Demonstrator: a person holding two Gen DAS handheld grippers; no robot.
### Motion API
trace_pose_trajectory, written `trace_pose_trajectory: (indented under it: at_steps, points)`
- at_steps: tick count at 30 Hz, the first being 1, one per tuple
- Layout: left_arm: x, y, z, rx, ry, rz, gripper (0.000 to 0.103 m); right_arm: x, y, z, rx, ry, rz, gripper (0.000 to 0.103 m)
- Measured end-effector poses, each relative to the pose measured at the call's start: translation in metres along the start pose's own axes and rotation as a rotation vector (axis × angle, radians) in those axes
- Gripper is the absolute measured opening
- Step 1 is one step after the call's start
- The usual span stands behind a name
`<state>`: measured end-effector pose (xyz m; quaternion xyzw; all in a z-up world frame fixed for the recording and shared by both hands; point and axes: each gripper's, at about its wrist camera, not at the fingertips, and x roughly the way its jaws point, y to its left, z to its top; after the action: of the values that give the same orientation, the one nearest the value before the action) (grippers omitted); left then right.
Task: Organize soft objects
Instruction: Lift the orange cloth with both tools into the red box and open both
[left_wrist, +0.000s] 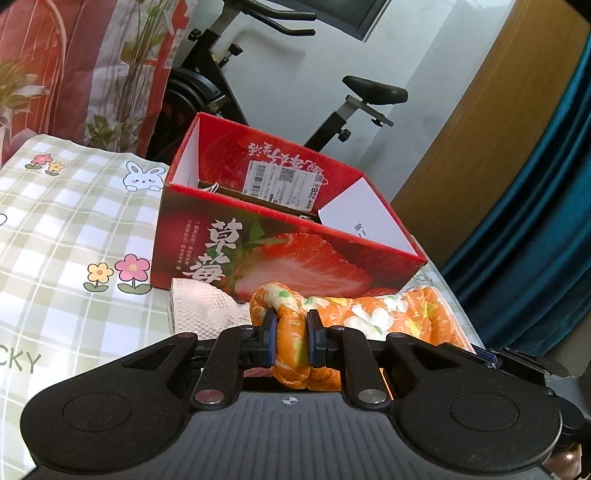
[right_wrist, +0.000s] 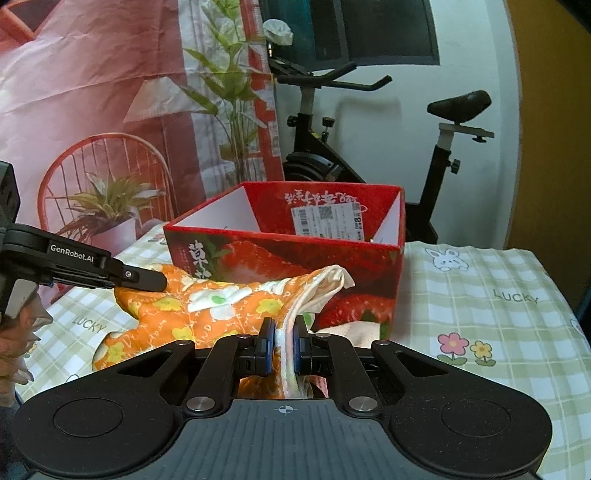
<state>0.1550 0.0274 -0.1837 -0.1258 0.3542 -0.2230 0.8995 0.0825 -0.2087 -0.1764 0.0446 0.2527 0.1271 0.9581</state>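
Observation:
An orange floral cloth (left_wrist: 388, 314) hangs stretched between my two grippers, just in front of an open red strawberry box (left_wrist: 295, 236). My left gripper (left_wrist: 291, 321) is shut on a bunched end of the cloth. My right gripper (right_wrist: 283, 332) is shut on the cloth's (right_wrist: 221, 306) white-edged hem. In the right wrist view the left gripper (right_wrist: 147, 280) comes in from the left and pinches the cloth's far end. The box (right_wrist: 288, 258) stands open behind the cloth. A white textured towel (left_wrist: 207, 306) lies at the foot of the box.
A green checked tablecloth (left_wrist: 74, 229) with bunnies and flowers covers the table (right_wrist: 480, 295). An exercise bike (right_wrist: 369, 147) stands behind the table. A red printed backdrop (right_wrist: 110, 110) hangs at the left. A blue curtain (left_wrist: 546, 221) hangs at the right.

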Motion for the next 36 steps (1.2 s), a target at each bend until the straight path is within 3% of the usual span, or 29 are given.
trace_pose_trajectory:
  at_steps: [7, 18, 26, 36]
  points:
    - [-0.011, -0.008, 0.021, 0.059, -0.085, 0.003, 0.016, -0.003, 0.001, 0.027, -0.036, -0.033, 0.042, 0.009]
    - [0.005, -0.018, 0.098, 0.127, -0.213, 0.029, 0.015, 0.038, -0.009, 0.105, -0.094, -0.064, 0.086, 0.008]
    - [0.056, -0.01, 0.139, 0.137, -0.192, 0.109, 0.015, 0.124, -0.033, 0.143, -0.009, 0.036, 0.067, 0.008]
    - [0.116, 0.015, 0.163, 0.115, -0.108, 0.159, 0.018, 0.211, -0.056, 0.141, 0.128, 0.201, 0.013, 0.008]
